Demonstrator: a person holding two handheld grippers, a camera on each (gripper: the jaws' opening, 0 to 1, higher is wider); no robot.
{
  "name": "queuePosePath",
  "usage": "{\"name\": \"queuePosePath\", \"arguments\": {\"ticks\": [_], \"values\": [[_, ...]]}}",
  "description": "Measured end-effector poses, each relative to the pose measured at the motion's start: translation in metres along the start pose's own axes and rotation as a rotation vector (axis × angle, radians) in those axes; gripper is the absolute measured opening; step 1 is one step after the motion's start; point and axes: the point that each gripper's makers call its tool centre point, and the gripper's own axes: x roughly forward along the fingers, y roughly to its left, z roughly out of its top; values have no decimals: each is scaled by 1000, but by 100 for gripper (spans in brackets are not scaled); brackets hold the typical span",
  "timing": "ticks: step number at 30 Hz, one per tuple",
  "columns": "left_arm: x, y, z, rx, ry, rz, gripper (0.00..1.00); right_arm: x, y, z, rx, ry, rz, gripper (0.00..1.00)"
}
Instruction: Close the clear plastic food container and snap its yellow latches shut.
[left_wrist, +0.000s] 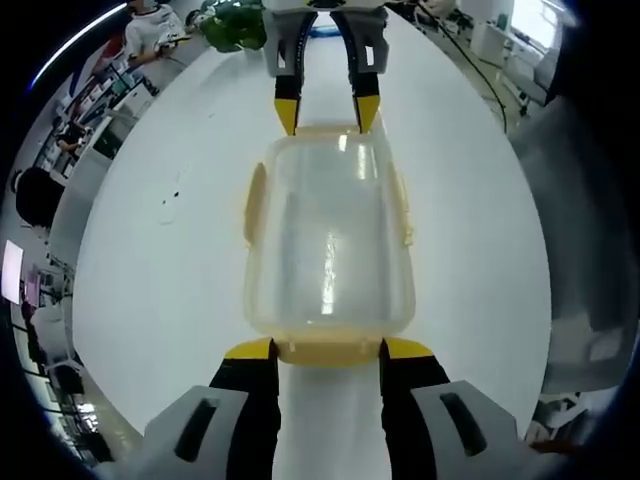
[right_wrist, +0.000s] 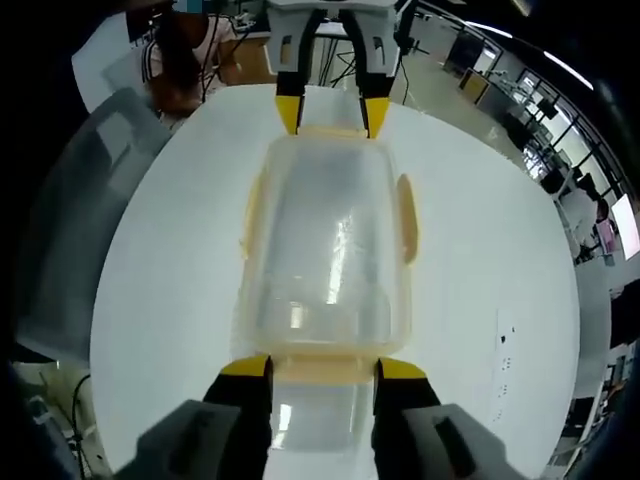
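Clear ribbed plastic container (left_wrist: 328, 240), lid on, rounded corners, sits on white table (left_wrist: 170, 280). Left gripper (left_wrist: 327, 349) and right gripper (right_wrist: 312, 368), jaws spread, flank opposite yellow end latches (left_wrist: 330, 350).

Bright, even overhead light washes the white table (left_wrist: 160, 260) almost shadowless. Ahead of each pair of jaws, white glare streaks run along the clear container lid (left_wrist: 330, 240), sharply focused. Fisheye bending curves the table's edges, and the room beyond the far jaws goes soft, dim and smeared toward the sides.
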Motion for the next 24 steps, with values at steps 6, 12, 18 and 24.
{"name": "queuePosePath", "arguments": {"ticks": [6, 12, 18, 24], "values": [[2, 1, 7, 15, -20, 19, 36, -1, 0, -9, 5, 7, -6, 36], [6, -2, 15, 5, -25, 8, 36, -8, 3, -15, 6, -3, -10, 36], [7, -6, 24, 4, -23, 12, 36, -13, 7, -22, 0, 3, -18, 36], [9, -7, 32, 2, -30, 16, 36, -19, 9, -27, 4, 6, -22, 36]]}}
